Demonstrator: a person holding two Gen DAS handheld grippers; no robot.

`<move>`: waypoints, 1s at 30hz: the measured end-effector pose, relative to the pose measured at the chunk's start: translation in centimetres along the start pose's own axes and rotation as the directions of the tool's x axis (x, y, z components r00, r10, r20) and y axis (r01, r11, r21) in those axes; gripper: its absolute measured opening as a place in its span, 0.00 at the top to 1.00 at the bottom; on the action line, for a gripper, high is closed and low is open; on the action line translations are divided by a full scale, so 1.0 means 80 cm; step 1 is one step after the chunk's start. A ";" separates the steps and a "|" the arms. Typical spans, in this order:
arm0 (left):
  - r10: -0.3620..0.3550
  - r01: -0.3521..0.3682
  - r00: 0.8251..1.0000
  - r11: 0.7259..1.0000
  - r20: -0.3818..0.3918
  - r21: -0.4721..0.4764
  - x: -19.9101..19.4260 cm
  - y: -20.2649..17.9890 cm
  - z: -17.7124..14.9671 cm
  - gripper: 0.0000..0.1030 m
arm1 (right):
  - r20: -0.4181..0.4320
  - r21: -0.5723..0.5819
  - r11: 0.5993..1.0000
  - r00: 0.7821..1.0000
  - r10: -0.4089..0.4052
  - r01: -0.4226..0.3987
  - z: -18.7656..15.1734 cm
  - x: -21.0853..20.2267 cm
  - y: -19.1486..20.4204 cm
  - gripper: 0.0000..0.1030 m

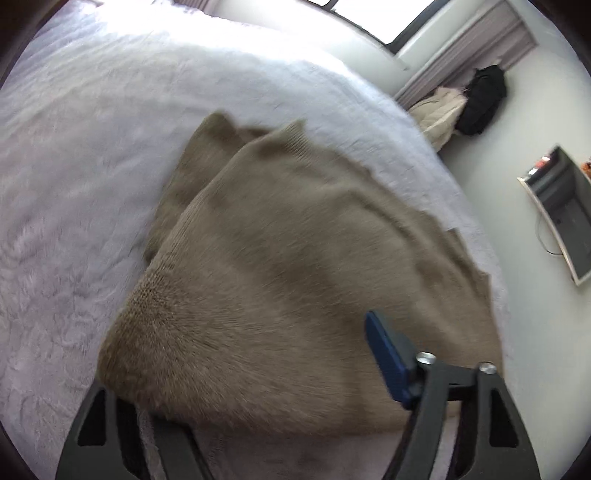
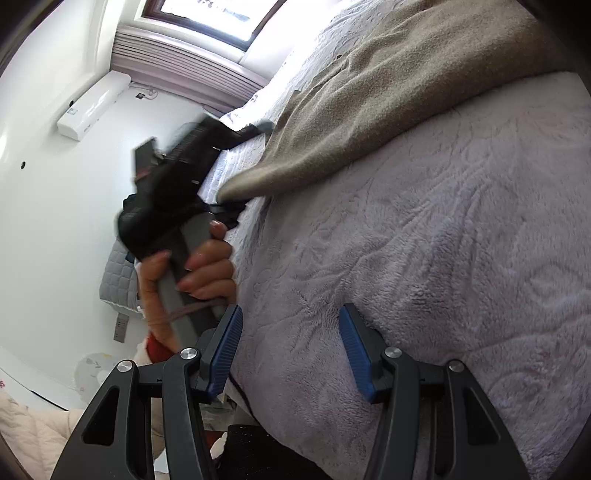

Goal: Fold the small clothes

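Note:
A brown knitted garment (image 1: 277, 258) lies loosely folded on the white fluffy blanket (image 1: 74, 184); its near corner fills the left wrist view. My left gripper (image 1: 247, 350) straddles that corner. Its right blue pad (image 1: 388, 362) stands free above the knit, and its left finger is hidden under the cloth. The jaws stand wide and the visible pad does not press. In the right wrist view a hand (image 2: 207, 266) holds the left gripper (image 2: 243, 166) at the edge of the garment (image 2: 369, 92). My right gripper (image 2: 291, 354) hovers open over the bare blanket (image 2: 443, 258), with nothing between its pads.
The bed's edge runs beside the hand, with floor and white wall beyond. An air conditioner (image 2: 92, 107) hangs below the window (image 2: 221, 14). Black (image 1: 480, 99) and cream (image 1: 439, 110) clothes sit past the bed's far corner. A framed screen (image 1: 561, 214) is on the wall.

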State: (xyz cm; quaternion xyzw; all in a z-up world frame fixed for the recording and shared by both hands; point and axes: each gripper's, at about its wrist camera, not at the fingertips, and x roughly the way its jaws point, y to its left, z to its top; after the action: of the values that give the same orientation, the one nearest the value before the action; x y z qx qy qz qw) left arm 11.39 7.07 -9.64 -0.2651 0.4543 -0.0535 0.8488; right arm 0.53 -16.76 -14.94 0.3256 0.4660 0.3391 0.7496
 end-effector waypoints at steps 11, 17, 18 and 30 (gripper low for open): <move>0.217 -0.277 0.945 0.929 0.245 0.247 -0.018 -0.074 -0.001 0.85 | 0.130 0.019 1.000 0.991 -0.015 0.012 0.023 -0.075 -0.021 0.42; 0.221 -0.427 0.888 0.722 0.404 0.544 -0.013 -0.156 -0.038 0.85 | 0.209 0.018 0.998 0.976 -0.065 0.062 0.057 -0.132 -0.035 0.42; 0.218 -0.425 0.891 0.712 0.399 0.560 -0.008 -0.161 -0.039 0.85 | 0.213 0.006 0.997 0.974 -0.073 0.074 0.069 -0.140 -0.033 0.42; 0.209 -0.432 0.886 0.695 0.414 0.574 -0.005 -0.155 -0.053 0.85 | -0.222 -0.312 0.947 0.963 -0.154 0.080 0.287 0.001 0.103 0.16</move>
State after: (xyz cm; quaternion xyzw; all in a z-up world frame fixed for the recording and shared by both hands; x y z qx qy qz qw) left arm 9.64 -5.10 -5.06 0.1268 0.3042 -0.0138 0.9440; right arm 19.95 -16.03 -0.24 0.1355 0.5161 0.3977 0.7464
